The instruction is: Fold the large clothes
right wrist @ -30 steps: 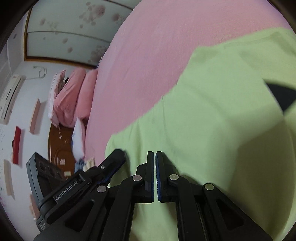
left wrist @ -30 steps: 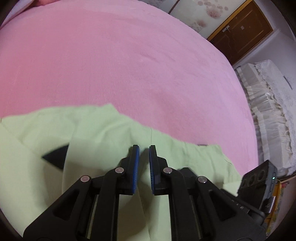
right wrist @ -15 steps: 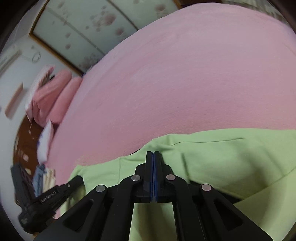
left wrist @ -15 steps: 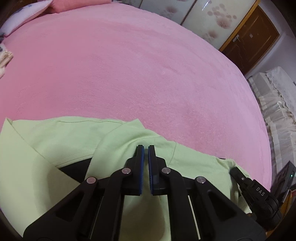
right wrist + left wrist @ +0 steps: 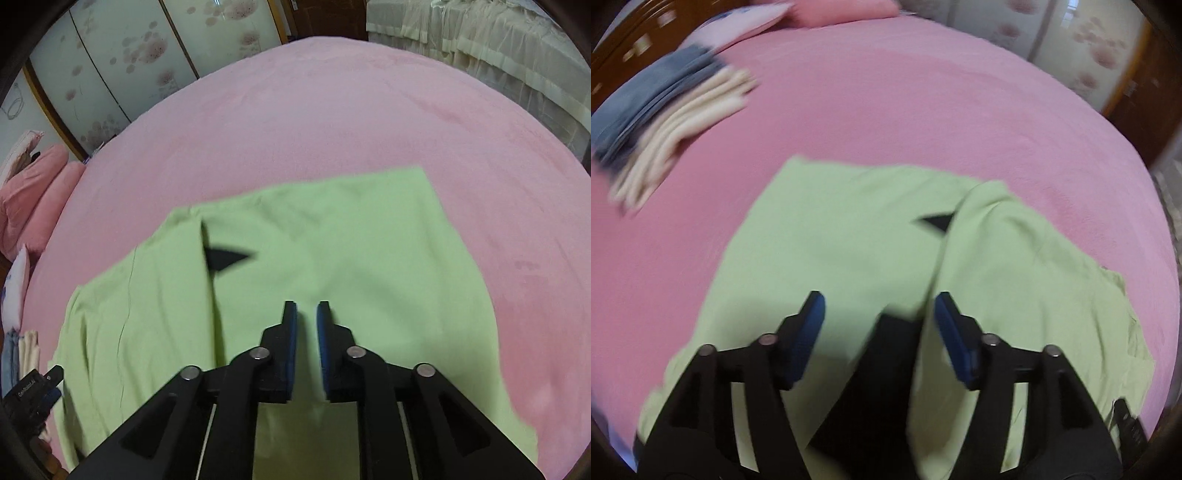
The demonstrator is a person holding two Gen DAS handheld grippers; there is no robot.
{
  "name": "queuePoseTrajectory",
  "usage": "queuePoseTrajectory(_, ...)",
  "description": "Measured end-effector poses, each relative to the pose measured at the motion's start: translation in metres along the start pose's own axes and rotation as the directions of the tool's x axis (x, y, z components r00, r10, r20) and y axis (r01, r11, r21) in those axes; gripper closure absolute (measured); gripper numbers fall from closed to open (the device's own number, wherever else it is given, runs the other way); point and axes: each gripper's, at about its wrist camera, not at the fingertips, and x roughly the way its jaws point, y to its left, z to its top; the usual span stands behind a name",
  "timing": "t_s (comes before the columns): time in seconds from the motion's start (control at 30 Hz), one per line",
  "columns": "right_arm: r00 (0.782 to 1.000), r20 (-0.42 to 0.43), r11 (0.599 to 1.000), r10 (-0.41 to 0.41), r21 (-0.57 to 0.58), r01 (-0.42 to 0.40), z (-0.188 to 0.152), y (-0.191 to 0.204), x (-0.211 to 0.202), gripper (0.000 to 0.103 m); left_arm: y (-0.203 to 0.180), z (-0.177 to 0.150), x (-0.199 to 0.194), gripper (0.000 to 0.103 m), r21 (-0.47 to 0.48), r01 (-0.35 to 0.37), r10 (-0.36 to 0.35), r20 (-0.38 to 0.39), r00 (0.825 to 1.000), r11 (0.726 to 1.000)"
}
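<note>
While the green garment (image 5: 849, 236) lies spread on the pink bed (image 5: 923, 110), filling the lower middle of both wrist views, we see it partly folded: one flap lies over the body along a long crease, and a small dark triangle (image 5: 225, 256) peeks out beside that crease. In the left wrist view the flap sits to the right of centre; in the right wrist view it sits to the left.

Our left tongs (image 5: 879, 314) hang over the near part of the cloth, and their jaws have just been opening; they now stand well apart, with nothing pinched between the blue pads (image 5: 809, 332). A dark patch shows between them low in the frame; we cannot tell what it is.

Our right tongs (image 5: 306, 317) have also just been opening; only a narrow gap separates the pads, and the green cloth shows through it, released, not gripped.

Further out, a stack of folded blue and cream clothes (image 5: 668, 122) rests at the upper left of the left view, blurred. Pink pillows (image 5: 33, 192) lie at the left edge of the right view, and floral wardrobe doors (image 5: 155, 48) run across its upper left.
</note>
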Motion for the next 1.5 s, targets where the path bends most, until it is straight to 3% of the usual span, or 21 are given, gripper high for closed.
queuePoseTrajectory(0.07,0.999,-0.037,0.999,0.033,0.021,-0.033,-0.027,0.001,-0.021,0.062,0.0,-0.013,-0.001,0.042,-0.02,-0.054,0.052,-0.079,0.995,0.998)
queuePoseTrajectory(0.13,0.996,-0.08,0.999,0.045,0.025,-0.043,-0.051,-0.002,-0.035,0.052,0.019,-0.04,-0.015,0.042,0.018,-0.095,0.096,-0.147,0.984,0.995)
queuePoseTrajectory(0.17,0.994,-0.097,0.999,0.042,0.018,-0.041,-0.054,-0.041,-0.055,0.048,0.021,-0.052,-0.021,0.041,0.06,-0.113,0.122,-0.173,0.977,0.992)
queuePoseTrajectory(0.27,0.988,-0.155,1.0,0.021,-0.006,-0.023,-0.1,-0.052,-0.118,0.038,0.019,-0.081,-0.038,0.041,0.197,-0.099,0.142,-0.217,0.966,0.975)
queuePoseTrajectory(0.3,0.984,-0.174,1.0,0.026,-0.002,-0.027,-0.094,-0.088,-0.149,0.036,0.017,-0.089,-0.045,0.041,0.246,-0.096,0.154,-0.228,0.961,0.964)
queuePoseTrajectory(0.33,0.979,-0.2,0.999,0.036,0.009,-0.035,-0.101,-0.095,-0.162,0.031,0.015,-0.099,-0.055,0.041,0.293,-0.086,0.158,-0.233,0.959,0.952)
queuePoseTrajectory(0.47,0.954,-0.296,0.999,0.048,0.029,-0.041,-0.134,-0.088,-0.194,0.029,0.021,-0.113,-0.104,0.041,0.391,-0.016,0.12,-0.243,0.962,0.92)
queuePoseTrajectory(0.6,0.949,-0.304,0.995,0.089,0.058,-0.075,-0.158,-0.083,-0.24,0.018,0.017,-0.118,-0.153,0.041,0.456,0.014,0.14,-0.302,0.943,0.89)
queuePoseTrajectory(0.7,0.959,-0.265,0.994,0.099,0.073,-0.082,-0.17,-0.07,-0.27,0.017,0.018,-0.114,-0.181,0.041,0.443,0.066,0.084,-0.311,0.946,0.894)
queuePoseTrajectory(0.87,0.977,-0.177,0.988,0.116,0.123,-0.095,-0.179,-0.065,-0.313,0.017,0.021,-0.127,-0.204,0.041,0.502,0.091,0.077,-0.303,0.95,0.86)
queuePoseTrajectory(1.07,0.977,-0.155,0.971,0.147,0.212,-0.113,-0.187,-0.075,-0.343,0.017,0.033,-0.139,-0.2,0.041,0.477,0.134,0.073,-0.391,0.917,0.869)
queuePoseTrajectory(1.13,0.975,-0.152,0.971,0.162,0.199,-0.13,-0.195,-0.078,-0.342,0.017,0.041,-0.146,-0.202,0.041,0.455,0.141,0.06,-0.399,0.915,0.879)
queuePoseTrajectory(1.27,0.975,-0.159,0.982,0.152,0.141,-0.13,-0.211,-0.089,-0.331,0.017,0.066,-0.16,-0.206,0.041,0.43,0.091,0.088,-0.38,0.921,0.898)
queuePoseTrajectory(1.33,0.974,-0.161,0.981,0.159,0.14,-0.137,-0.218,-0.102,-0.33,0.017,0.081,-0.168,-0.205,0.041,0.413,0.085,0.095,-0.396,0.913,0.907)
queuePoseTrajectory(1.4,0.974,-0.157,0.981,0.165,0.129,-0.145,-0.225,-0.116,-0.335,0.017,0.094,-0.177,-0.206,0.041,0.416,0.069,0.117,-0.405,0.907,0.907)
queuePoseTrajectory(1.5,0.979,-0.145,0.989,0.142,0.071,-0.133,-0.236,-0.134,-0.346,0.017,0.112,-0.19,-0.217,0.041,0.441,0.034,0.146,-0.367,0.919,0.897)
